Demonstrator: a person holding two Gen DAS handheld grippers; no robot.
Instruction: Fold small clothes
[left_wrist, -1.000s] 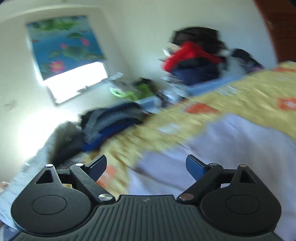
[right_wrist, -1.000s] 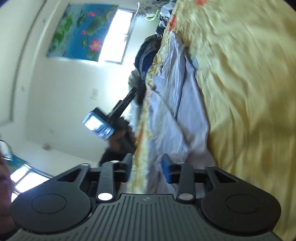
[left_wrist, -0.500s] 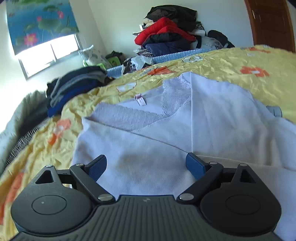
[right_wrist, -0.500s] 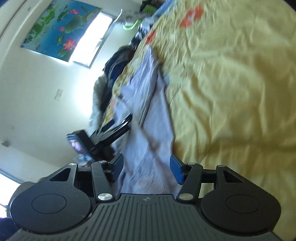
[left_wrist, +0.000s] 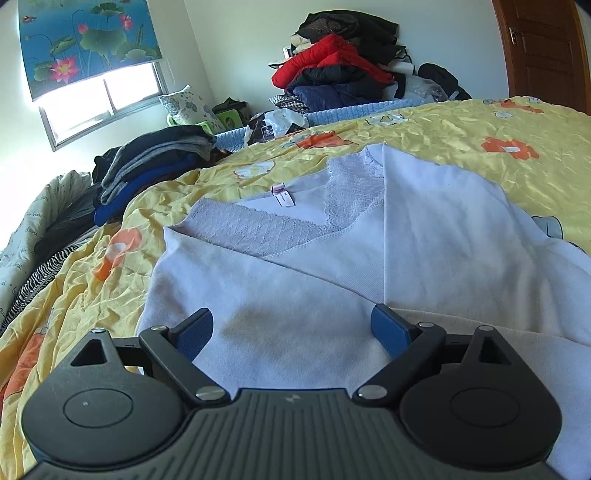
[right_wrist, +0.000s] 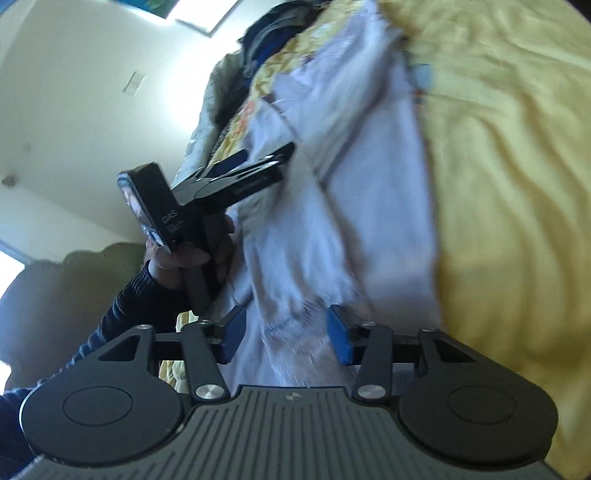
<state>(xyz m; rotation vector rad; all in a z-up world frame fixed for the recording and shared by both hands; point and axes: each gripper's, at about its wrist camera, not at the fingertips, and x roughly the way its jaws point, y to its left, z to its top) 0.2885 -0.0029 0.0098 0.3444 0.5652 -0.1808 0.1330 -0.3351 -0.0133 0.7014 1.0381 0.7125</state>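
A white top with a lace neckline (left_wrist: 332, 251) lies on the yellow flowered bedspread (left_wrist: 461, 140), its right side folded over toward the middle. My left gripper (left_wrist: 291, 330) is open and empty, low over the garment's near part. In the right wrist view the same white top (right_wrist: 354, 206) runs up the frame, blurred. My right gripper (right_wrist: 284, 334) is open with the cloth's near end between its blue pads, not clamped. The left gripper (right_wrist: 255, 166) shows there too, held in a hand over the top's left edge.
A stack of dark folded clothes (left_wrist: 147, 166) sits at the bed's far left. A pile of red and black coats (left_wrist: 340, 70) stands against the far wall. A wooden door (left_wrist: 543, 48) is at the right, a window (left_wrist: 103, 99) at the left.
My left gripper swung from facing the room's far side down to the white top and steadied. My right gripper opened wider and moved in over the cloth's near end.
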